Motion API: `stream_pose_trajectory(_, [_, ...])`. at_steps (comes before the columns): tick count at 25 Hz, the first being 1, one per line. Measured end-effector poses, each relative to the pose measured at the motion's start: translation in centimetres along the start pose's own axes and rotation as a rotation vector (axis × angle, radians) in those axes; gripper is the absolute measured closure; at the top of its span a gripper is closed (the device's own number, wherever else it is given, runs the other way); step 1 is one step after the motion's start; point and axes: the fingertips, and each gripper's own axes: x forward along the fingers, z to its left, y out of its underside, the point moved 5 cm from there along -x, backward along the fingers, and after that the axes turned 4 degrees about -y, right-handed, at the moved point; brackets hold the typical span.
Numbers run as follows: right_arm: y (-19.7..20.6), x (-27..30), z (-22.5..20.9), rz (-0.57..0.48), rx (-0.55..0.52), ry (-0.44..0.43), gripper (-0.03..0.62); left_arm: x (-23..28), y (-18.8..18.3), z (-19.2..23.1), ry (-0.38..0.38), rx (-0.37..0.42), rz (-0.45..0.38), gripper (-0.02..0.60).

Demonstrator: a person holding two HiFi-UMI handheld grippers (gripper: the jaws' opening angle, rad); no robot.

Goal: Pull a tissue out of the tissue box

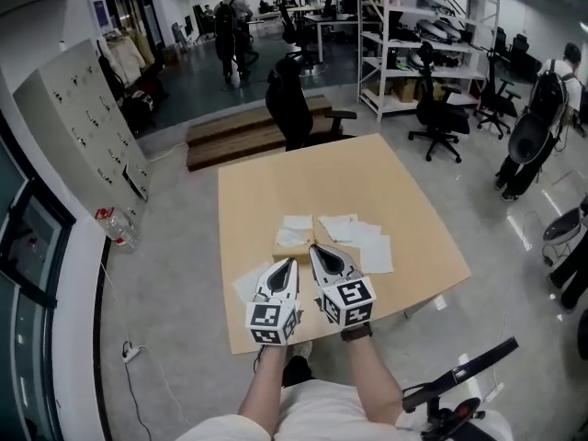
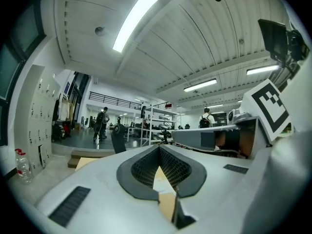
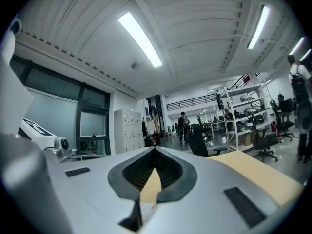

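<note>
Though grey floor is seen all round it, the middle of the head view is filled by the square, pale wooden counter [image 1: 303, 177]. A black office chair [image 1: 290, 108] is set at its far edge.

Over the near part of the counter the left hand-held gripper [image 1: 289, 263] and the right hand-held gripper [image 1: 314, 248] are held side by side. Their tips are pointed away from the person.

In the left gripper view the jaws of the left hand-held gripper [image 2: 159, 150] are seen pressed together at their tips. Only a small triangular gap is left behind the tips, and nothing is caught in it. The same is shown for the right hand-held gripper [image 3: 155, 152] in the right gripper view: tip is closed on tip and nothing is pinched.

The tan tissue box [image 1: 292, 246] is placed on the counter just beyond the tips, with the right tip at its near right corner. Whether contact is made there cannot be told.

Around the box, loose white tissues [image 1: 372, 246] are scattered on the counter, most of them to its right and behind it. A single tissue [image 1: 246, 283] is laid just left of the left hand-held gripper.
</note>
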Motion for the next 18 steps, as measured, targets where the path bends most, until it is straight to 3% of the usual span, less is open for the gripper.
stream_pose_trajectory(5, [0.7, 4.9, -2.7, 0.017, -0.026, 0.028, 0.592, 5.2, 0.9, 4.7, -0.004, 0.024, 0.000, 0.580])
stream_pose_trajectory(13, [5.8, 11.6, -6.9, 0.160, 0.068, 0.108, 0.592, 9.8, 5.2, 10.3, 0.017, -0.060, 0.120, 0.580])
stream_pose_trajectory(18, [9.1, 15.4, -7.5, 0.238, 0.094, 0.101, 0.592, 11.7, 8.6, 13.7, 0.018, -0.136, 0.199, 0.580])
